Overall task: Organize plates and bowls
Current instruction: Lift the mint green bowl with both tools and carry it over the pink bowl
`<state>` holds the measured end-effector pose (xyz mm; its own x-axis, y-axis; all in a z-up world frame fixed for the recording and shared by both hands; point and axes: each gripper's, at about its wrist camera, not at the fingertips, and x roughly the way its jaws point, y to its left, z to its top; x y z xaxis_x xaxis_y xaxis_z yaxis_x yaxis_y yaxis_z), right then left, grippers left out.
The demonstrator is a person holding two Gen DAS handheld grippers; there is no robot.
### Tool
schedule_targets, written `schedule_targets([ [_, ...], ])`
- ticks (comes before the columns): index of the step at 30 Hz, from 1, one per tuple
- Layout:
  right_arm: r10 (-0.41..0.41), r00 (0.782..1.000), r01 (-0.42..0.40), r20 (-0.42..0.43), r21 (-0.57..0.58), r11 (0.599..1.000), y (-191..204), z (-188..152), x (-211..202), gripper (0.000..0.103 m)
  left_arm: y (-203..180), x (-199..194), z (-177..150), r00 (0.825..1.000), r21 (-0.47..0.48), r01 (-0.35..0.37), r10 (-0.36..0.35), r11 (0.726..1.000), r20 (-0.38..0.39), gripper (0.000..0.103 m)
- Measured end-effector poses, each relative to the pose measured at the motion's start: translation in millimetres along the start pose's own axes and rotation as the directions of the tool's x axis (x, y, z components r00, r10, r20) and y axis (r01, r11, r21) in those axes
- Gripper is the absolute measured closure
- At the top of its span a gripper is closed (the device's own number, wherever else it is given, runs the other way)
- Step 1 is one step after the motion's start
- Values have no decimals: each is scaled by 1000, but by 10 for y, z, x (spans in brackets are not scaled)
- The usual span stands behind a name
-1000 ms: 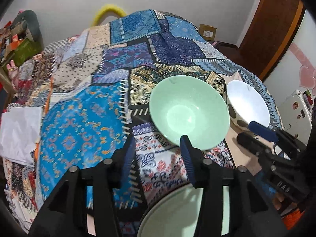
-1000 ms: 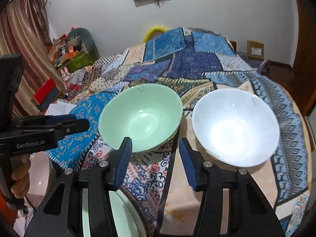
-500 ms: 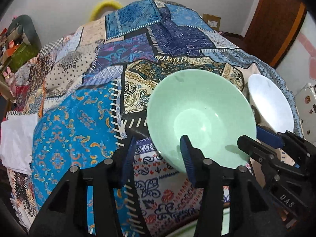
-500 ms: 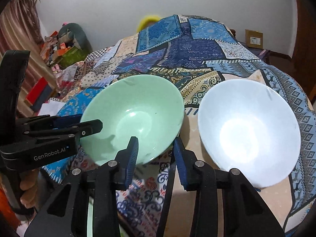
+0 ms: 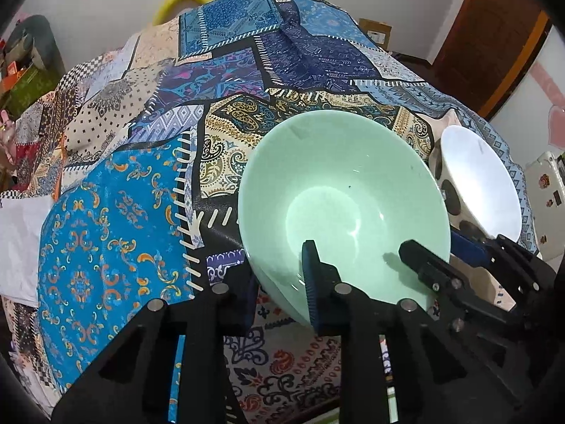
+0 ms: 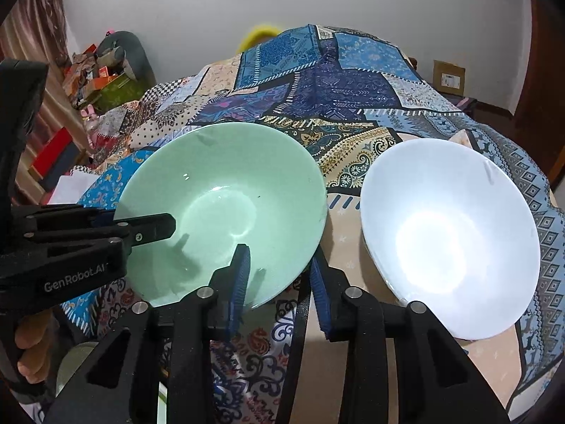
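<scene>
Both claws straddle the near wall of the green bowl (image 5: pixel 344 208), and both sets of jaws are closing on it. The left gripper (image 5: pixel 282 279) has its right finger (image 5: pixel 312 282) inside the bowl and its left finger under the outer wall, the rim between the pads with almost no gap. The right gripper (image 6: pixel 279 282) has its left finger (image 6: pixel 240 279) inside the bowl and its right finger outside the rim; a narrow gap shows beside the outer pad, so firm contact cannot be told. Compared with a second ago, both pairs of jaws are much narrower, and each gripper has come forward and down: then the fingers stood short of the bowl over the patchwork cloth (image 5: pixel 116 233), now they reach across its rim. The bowl fills more of each view, and the pale plate seen at the bottom edge earlier is nearly out of frame. Both grippers point steeply downward, the left from the bowl's left front, the right from its right front. The green bowl sits on the cloth, just left of the white bowl (image 6: pixel 448 236), close to it.
</scene>
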<state>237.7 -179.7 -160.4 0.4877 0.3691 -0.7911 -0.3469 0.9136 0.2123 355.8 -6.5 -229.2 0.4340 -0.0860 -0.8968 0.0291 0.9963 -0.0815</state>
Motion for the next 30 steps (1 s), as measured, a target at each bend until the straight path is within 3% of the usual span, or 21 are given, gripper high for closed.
schedule_targets([
  [18, 63, 998, -63, 29, 15, 998, 157, -84, -266, 80, 51, -290, -267, 1000, -23, -18, 18, 1000, 15, 80],
  [30, 68, 993, -68, 94, -9, 998, 302, -113, -714, 80, -45, -828, -505, 997, -38, 3, 0, 999, 79, 80],
])
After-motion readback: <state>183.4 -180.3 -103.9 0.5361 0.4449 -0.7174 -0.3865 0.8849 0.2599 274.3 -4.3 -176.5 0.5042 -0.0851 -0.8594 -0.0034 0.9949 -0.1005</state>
